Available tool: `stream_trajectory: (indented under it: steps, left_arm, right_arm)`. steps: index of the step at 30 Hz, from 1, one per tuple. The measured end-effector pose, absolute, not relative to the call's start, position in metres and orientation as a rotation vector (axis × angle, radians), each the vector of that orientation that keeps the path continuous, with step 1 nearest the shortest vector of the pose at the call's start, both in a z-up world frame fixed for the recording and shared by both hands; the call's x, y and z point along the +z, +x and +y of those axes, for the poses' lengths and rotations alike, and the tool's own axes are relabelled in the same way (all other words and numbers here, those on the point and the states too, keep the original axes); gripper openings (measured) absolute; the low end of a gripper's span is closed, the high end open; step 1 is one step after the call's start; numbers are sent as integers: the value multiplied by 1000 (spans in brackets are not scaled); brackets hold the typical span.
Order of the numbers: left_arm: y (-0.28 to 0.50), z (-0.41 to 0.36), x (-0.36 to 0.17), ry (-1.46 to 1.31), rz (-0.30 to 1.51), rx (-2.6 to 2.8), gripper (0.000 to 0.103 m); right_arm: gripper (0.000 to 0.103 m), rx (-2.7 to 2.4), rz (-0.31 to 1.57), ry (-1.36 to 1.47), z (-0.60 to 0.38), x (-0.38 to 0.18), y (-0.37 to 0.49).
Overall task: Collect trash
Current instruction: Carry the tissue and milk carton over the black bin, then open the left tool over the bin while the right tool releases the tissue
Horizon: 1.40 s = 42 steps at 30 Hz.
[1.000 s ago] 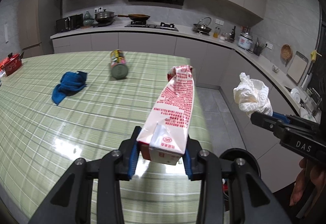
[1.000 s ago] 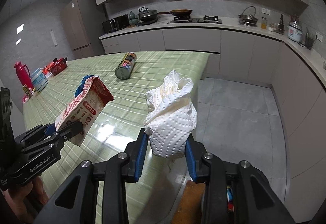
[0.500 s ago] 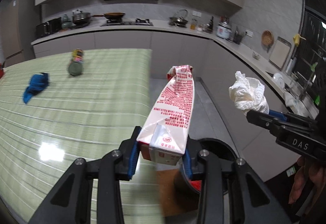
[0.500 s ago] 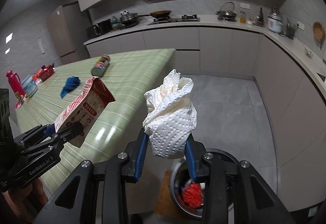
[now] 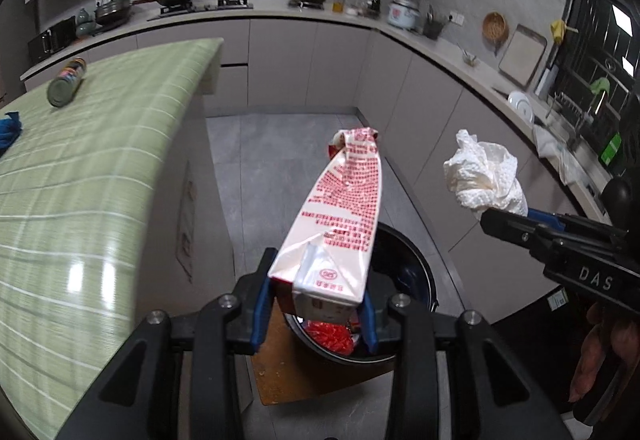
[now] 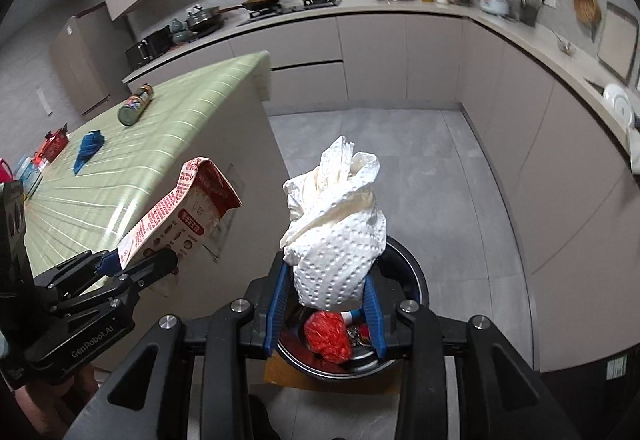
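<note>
Wrist cams: L gripper (image 5: 316,306) clamps carton (image 5: 340,216), R gripper (image 6: 326,314) clamps paper towel (image 6: 340,236).

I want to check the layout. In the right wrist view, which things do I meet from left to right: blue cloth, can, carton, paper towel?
Blue cloth → can lying on the table → milk carton in the left gripper → crumpled paper towel in the right gripper.

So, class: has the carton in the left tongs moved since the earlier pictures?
Yes. The carton has left the table and now hangs over the bin on the floor.
</note>
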<state>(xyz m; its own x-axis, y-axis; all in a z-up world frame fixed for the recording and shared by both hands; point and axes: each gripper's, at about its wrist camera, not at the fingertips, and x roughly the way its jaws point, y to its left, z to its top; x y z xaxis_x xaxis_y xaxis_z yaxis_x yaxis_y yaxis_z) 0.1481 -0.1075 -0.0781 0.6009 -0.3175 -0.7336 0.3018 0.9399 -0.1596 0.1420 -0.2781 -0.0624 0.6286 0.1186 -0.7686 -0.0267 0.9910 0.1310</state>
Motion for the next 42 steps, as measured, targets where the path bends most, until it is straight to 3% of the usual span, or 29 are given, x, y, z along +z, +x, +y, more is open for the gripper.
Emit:
stream_trajectory:
  steps: [34,36,37,38,39,42]
  left_arm:
    - [188,-151,-178,11,1072,-335,38]
    - [191,-153,-181,6,1080,-344,43]
    - [192,-153,-183,18,1081,-322,54]
    - [192,-152,-185,41,1073,-269,83]
    - [192,-150,-184,61,1054,-226,95]
    - [188,-145,-179,57,1030,-212,96]
  right_arm:
    - [37,120,1120,116,-307,-198,203]
    - [40,122,1127,104,-307,-204,206]
    - [57,108,1128,83,-306,-208,209]
    - [95,73,1131,63,-308,-212,212]
    - [103,51,1127,59,-311,-214,212]
    - [103,15,1137,76,-322,-216,213]
